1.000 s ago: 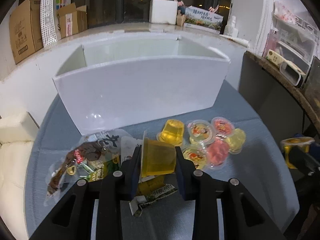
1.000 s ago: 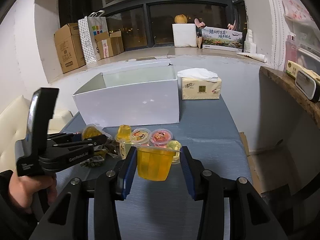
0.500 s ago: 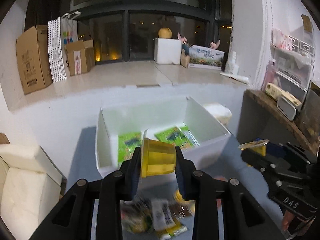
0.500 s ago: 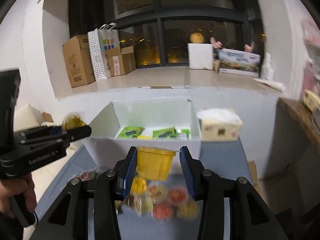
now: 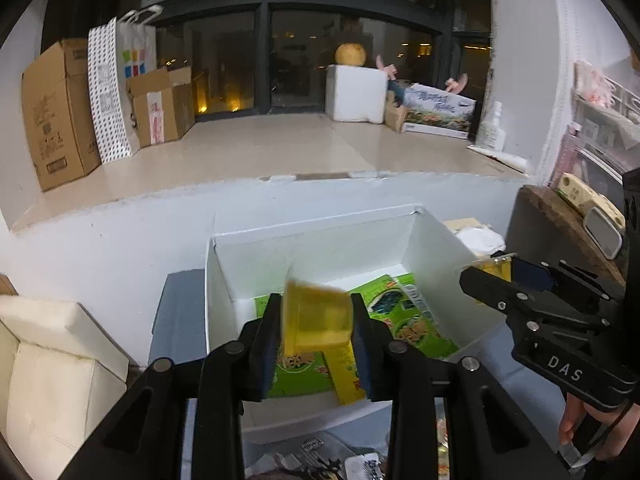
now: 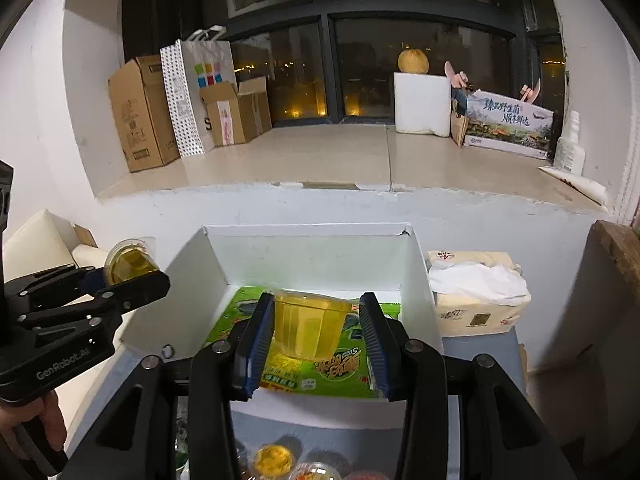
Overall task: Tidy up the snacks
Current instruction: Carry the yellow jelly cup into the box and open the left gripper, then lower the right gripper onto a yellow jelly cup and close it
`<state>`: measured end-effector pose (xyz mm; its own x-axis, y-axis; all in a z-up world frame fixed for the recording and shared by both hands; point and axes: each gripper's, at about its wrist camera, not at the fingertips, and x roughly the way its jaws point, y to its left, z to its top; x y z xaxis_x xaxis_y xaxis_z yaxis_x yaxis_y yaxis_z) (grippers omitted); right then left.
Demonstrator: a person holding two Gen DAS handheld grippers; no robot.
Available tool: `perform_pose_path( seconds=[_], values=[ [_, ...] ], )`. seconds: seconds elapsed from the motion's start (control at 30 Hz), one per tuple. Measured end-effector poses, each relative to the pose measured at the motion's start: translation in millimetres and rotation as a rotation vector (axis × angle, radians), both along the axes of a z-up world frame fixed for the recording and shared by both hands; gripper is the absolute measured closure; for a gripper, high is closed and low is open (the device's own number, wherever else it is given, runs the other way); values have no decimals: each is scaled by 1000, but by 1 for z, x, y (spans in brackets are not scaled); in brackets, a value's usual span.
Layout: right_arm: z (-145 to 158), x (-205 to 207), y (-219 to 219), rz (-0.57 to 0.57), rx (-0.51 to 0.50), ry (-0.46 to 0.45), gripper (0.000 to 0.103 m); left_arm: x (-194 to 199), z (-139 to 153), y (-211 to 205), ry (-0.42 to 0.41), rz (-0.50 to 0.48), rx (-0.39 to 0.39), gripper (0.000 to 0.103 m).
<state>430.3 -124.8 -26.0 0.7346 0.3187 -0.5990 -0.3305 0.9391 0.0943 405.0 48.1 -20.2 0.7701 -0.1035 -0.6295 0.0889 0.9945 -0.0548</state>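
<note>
both grippers over the white box, each with a yellow jelly cup

left gripper (image 5: 316,322) first: we see its jaws have just been opening, and the yellow jelly cup (image 5: 316,320) between them looks blurred and tilted, lid side to the left. the gap at the pads is slight, so we read the cup as no longer pressed, loose between the fingers above the near left part of the white box (image 5: 432,236).

right gripper (image 6: 316,332) is clamped on a second jelly cup (image 6: 310,330), upright, lid on top, both blue pads against its sides. it hangs over the near middle of the box.

inside the box we see green snack packets (image 6: 320,364) lying flat on the floor, and a yellow packet (image 5: 346,372) leaning by the near wall. the box stands at the far edge of the grey table (image 5: 176,312). a tissue pack (image 6: 476,300) sits just beside the box's right wall.

more jelly cups (image 6: 276,460) lie on the table near its front edge, below the right gripper. a hand (image 5: 580,432) shows at the right gripper's grip.
</note>
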Motion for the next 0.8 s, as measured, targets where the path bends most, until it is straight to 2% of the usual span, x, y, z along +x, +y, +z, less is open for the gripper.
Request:
perform_pose_path(
  seconds=[0.03, 0.07, 0.1, 0.13, 0.17, 0.3, 0.4, 0.53, 0.67, 0.8],
  values=[
    [-3, 3, 0, -3, 4, 10, 55, 3, -4, 3, 6, 16, 1, 38],
    [-6, 5, 0, -5, 2, 16, 50, 5, -7, 5, 10, 35, 5, 13],
    [-8, 6, -1, -11, -2, 13, 27, 5, -10, 8, 3, 38, -2, 5],
    [-10, 7, -3, -18, 2, 2, 15, 4, -12, 9, -5, 33, -10, 1],
    [-10, 5, -6, -19, 15, -15, 8, 3, -13, 10, -2, 32, -6, 1],
    [-12, 5, -12, -34, 26, -6, 7, 2, -17, 12, 10, 29, 2, 1],
    [-10, 0, -14, -29, 29, -25, 0, -2, -15, 11, 2, 22, -3, 1],
    [-6, -11, -17, -21, 36, -36, 0, -11, -10, 7, -8, 16, 2, 0],
    [1, -37, -27, 4, 72, -49, 0, -36, -4, 5, -29, 5, -10, 0],
    [1, -78, -42, 24, 89, -80, 0, -80, -4, 1, -56, 0, -32, 0]
  ],
)
